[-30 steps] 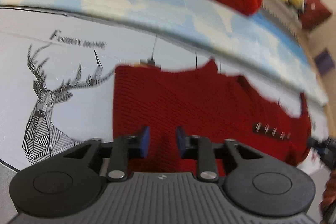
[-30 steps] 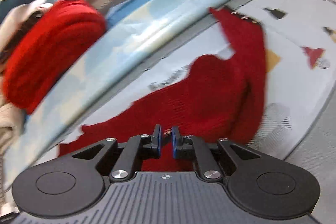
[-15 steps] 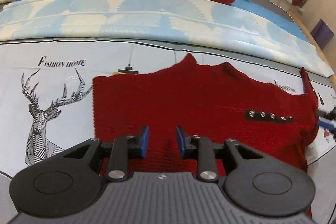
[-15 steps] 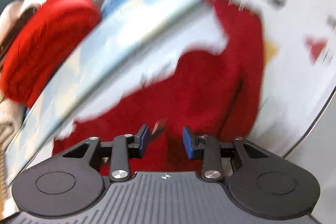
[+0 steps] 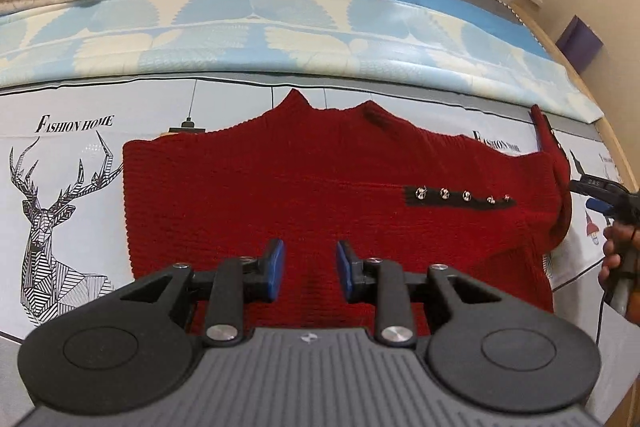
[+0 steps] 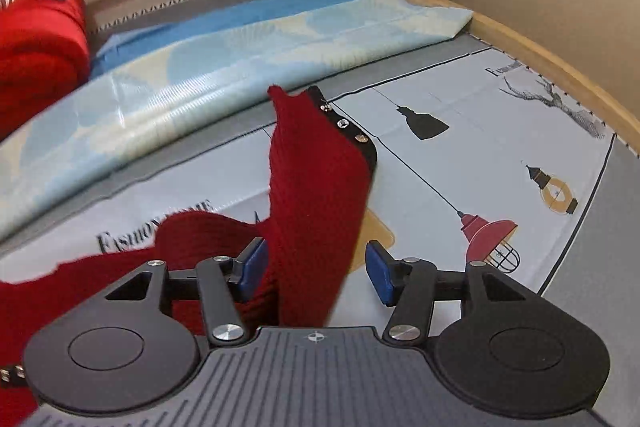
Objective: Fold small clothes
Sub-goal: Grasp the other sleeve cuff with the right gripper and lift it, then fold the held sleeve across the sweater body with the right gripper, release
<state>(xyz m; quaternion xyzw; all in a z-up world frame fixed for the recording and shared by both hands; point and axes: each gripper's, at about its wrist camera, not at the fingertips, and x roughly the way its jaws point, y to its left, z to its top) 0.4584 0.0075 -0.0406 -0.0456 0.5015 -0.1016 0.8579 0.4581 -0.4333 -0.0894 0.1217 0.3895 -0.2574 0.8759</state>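
One red knitted sweater (image 5: 312,183) lies spread on the printed bedsheet (image 5: 60,131), neck pointing away toward the pale blue blanket (image 5: 248,27), with a stag print on the sheet to its left. Its left side looks already turned in, giving a straight edge there.

Over the near hem hovers the left gripper (image 5: 310,273), released, its blue pads set apart with nothing between them and the knit showing through the gap.

Further right a black strip with silver studs (image 5: 460,195) lies across the body, and beyond it the right sleeve (image 6: 320,187) rears up off the sheet, its own studded black cuff at the top. The right gripper (image 6: 316,269) stands wide open with this sleeve rising between its pads; no pad seems to press the cloth, so I judge it is not gripped, though how the sleeve stays up I cannot tell.

The knit looks thick, soft and limp, fairly light, not slippery: it should drape and sag wherever it is unsupported, and a shallow pinch may stretch the ribbing. Best holds seem the firmer parts, namely the cuff band, the shoulder seam and the hem corners, taken with a deep bite. Studs could snag on the pads, so grip beside them.
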